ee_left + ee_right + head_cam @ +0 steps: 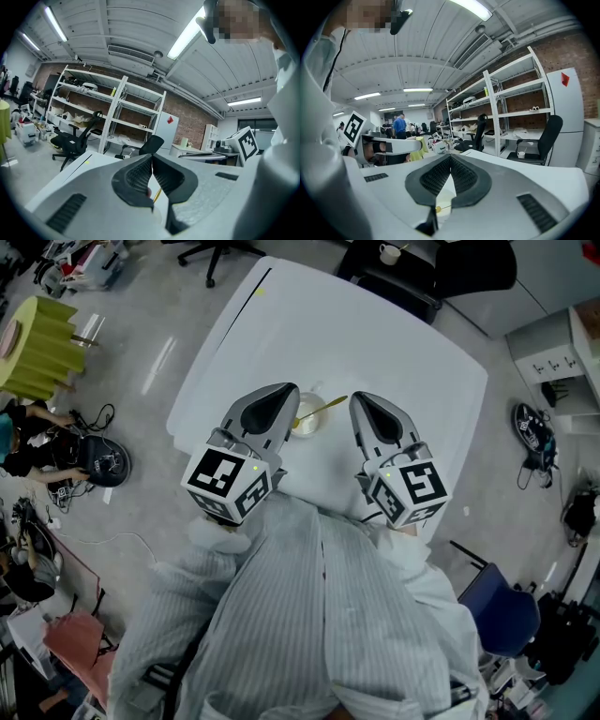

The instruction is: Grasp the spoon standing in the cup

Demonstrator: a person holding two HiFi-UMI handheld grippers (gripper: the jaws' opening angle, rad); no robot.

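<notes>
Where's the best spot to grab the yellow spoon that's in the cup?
Probably the thin handle of the spoon, where it sticks out over the rim of the cup. It leans toward the right gripper, so that one could come in from the handle's side. Its jaws are shut now and would need opening first.

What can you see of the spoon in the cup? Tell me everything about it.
The spoon is slim and golden yellow; I cannot tell whether it is metal or plastic. Its lower end sits inside the small white cup on the white table, and its handle leans out over the rim, up and to the right in the head view. It lies between the left gripper and the right gripper. Both are shut and neither holds it.
</notes>
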